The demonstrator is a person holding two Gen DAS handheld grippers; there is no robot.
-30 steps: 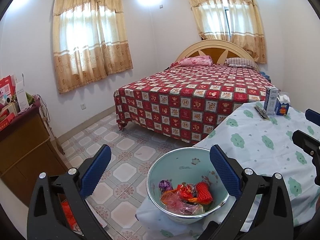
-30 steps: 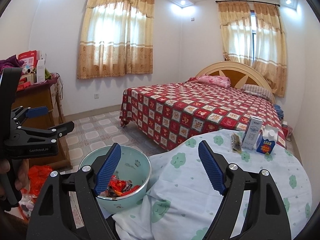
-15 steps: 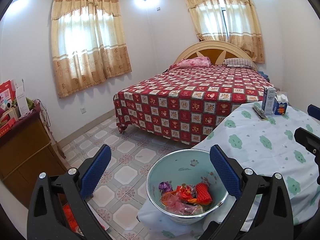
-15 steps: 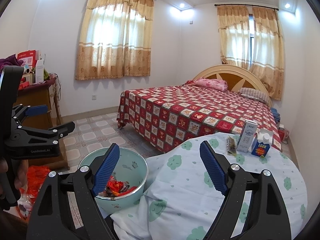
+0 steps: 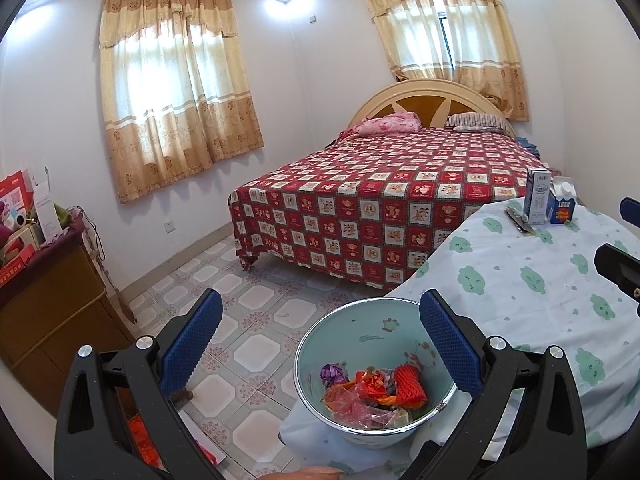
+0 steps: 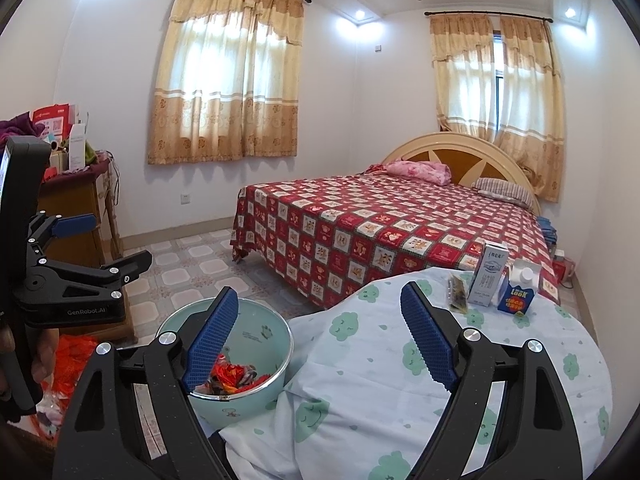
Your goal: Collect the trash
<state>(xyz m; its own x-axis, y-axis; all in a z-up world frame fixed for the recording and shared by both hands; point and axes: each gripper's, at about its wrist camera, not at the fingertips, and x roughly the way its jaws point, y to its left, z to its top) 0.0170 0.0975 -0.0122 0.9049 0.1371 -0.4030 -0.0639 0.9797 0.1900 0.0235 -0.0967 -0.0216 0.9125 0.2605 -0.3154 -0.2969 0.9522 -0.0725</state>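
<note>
A pale green enamel bowl (image 5: 408, 328) sits at the near edge of a table covered with a white cloth with green clouds (image 5: 532, 280). It holds red, orange and purple wrappers (image 5: 372, 394). At the table's far end stand a white milk carton (image 5: 537, 197), a blue juice carton (image 5: 561, 205) and a dark flat wrapper (image 5: 519, 221). My left gripper (image 5: 320, 340) is open and empty above the bowl. My right gripper (image 6: 320, 336) is open and empty over the cloth (image 6: 400, 360), with the bowl (image 6: 256, 332) at its left and the cartons (image 6: 490, 278) beyond.
A bed with a red patterned cover (image 5: 392, 200) stands behind the table. A wooden cabinet (image 5: 48, 300) with boxes on top is at the left. Tiled floor (image 5: 248, 320) lies between. Orange bags (image 6: 72, 356) lie by the cabinet.
Both grippers have drifted slightly back and up, so the table and bowl sit a little lower in the views. Both stay open and empty.
</note>
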